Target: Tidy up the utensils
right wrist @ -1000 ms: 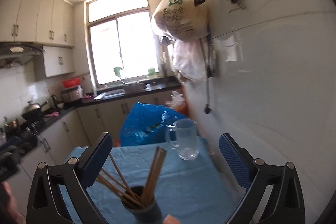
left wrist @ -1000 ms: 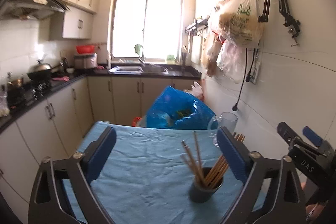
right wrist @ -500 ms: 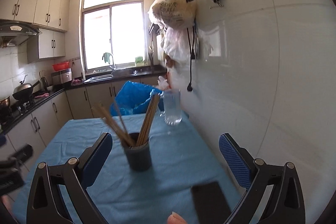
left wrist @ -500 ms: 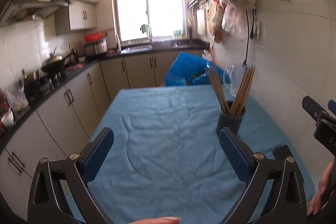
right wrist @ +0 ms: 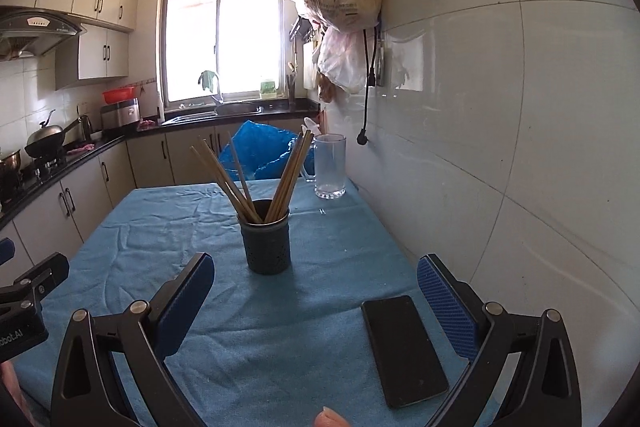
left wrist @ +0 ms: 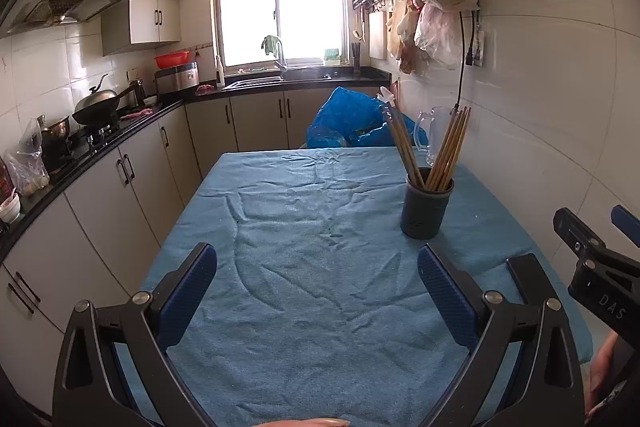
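While both hand-held grippers — left (left wrist: 316, 289), right (right wrist: 315, 291) — gape empty, chopstick holder (right wrist: 265, 241) mid-cloth, phone (right wrist: 403, 349) near wall edge.

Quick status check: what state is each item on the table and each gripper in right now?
Left gripper: open, empty.
Right gripper: open, empty.
Chopsticks: standing in holder, splayed.
Holder: upright.
Glass mug: upright, looks empty.
Phone: flat, screen dark.
Tablecloth: spread, wrinkled.

Both tools pulled back from chopstick holder (right wrist: 265, 242); phone (right wrist: 403, 348) now visible.
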`<state>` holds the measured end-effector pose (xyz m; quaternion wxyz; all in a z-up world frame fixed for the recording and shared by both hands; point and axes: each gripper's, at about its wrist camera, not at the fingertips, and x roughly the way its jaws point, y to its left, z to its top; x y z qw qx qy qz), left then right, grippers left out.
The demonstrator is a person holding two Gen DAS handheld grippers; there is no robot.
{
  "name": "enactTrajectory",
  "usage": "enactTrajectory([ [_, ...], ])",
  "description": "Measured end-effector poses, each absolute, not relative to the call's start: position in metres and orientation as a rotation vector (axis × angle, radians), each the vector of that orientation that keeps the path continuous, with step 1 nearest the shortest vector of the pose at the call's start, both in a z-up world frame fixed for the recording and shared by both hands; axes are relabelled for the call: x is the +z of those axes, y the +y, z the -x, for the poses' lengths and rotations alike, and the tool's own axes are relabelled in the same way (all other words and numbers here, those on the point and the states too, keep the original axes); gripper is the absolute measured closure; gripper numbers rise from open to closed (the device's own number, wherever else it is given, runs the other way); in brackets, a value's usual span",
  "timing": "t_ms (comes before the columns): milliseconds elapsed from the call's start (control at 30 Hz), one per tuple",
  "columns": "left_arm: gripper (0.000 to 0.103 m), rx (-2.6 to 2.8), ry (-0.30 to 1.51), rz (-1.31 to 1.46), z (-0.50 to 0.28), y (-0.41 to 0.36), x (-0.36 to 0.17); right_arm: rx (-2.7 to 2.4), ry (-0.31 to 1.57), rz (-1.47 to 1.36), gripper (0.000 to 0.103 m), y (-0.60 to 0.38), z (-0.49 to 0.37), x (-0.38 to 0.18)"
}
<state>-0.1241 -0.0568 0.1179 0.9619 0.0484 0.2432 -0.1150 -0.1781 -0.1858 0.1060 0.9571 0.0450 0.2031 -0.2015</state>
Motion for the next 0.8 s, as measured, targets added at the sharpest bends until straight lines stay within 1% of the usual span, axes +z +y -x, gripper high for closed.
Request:
enactTrajectory([
  [800, 0.003, -0.234, 0.519, -0.096, 0.1250, -0.0568, 0.1107, -0.398, 0.432, -0.099, 0.000, -0.1853, 0.1758, 0.1031],
])
